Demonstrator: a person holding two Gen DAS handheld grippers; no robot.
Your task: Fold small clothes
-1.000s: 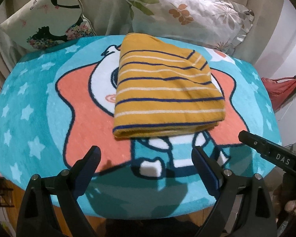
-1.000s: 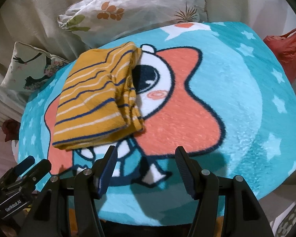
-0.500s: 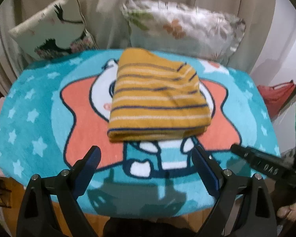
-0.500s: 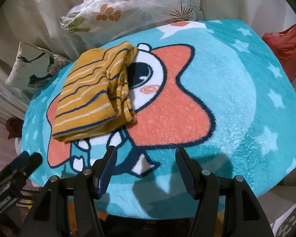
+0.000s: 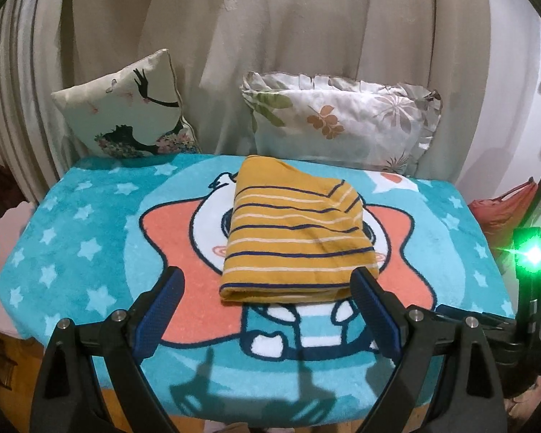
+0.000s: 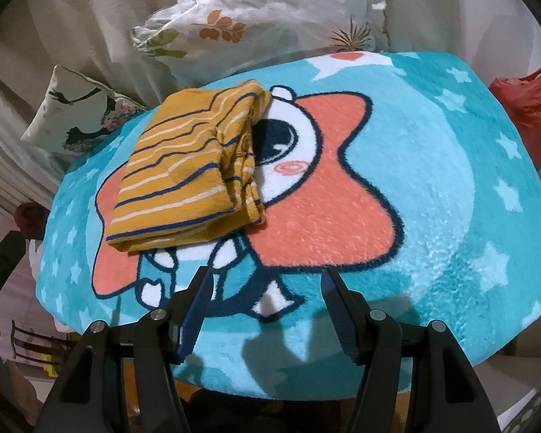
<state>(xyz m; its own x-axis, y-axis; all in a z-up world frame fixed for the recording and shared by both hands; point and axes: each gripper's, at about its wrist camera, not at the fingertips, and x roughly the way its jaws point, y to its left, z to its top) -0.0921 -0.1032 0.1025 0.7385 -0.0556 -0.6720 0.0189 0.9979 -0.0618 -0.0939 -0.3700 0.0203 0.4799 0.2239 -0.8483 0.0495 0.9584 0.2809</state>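
Note:
A small mustard-yellow garment with navy and white stripes [image 5: 295, 238] lies folded into a compact rectangle in the middle of a teal cartoon blanket [image 5: 72, 245]. It also shows in the right wrist view [image 6: 191, 176], left of centre on the blanket [image 6: 451, 180]. My left gripper [image 5: 267, 288] is open and empty, held back from the garment's near edge. My right gripper [image 6: 265, 288] is open and empty, near the blanket's front edge, to the right of the garment. The right gripper's body shows at the left wrist view's right edge [image 5: 523, 324].
Two cushions lean on curtains behind the blanket: a bird-print one [image 5: 126, 115] at the left and a floral one [image 5: 342, 119] at the right. A red bag [image 6: 526, 104] sits off the blanket's right side. The blanket's front edge drops off just ahead of both grippers.
Both grippers have pulled back and risen away from the folded garment, so more of the blanket, cushions and curtain shows. The garment has not moved.

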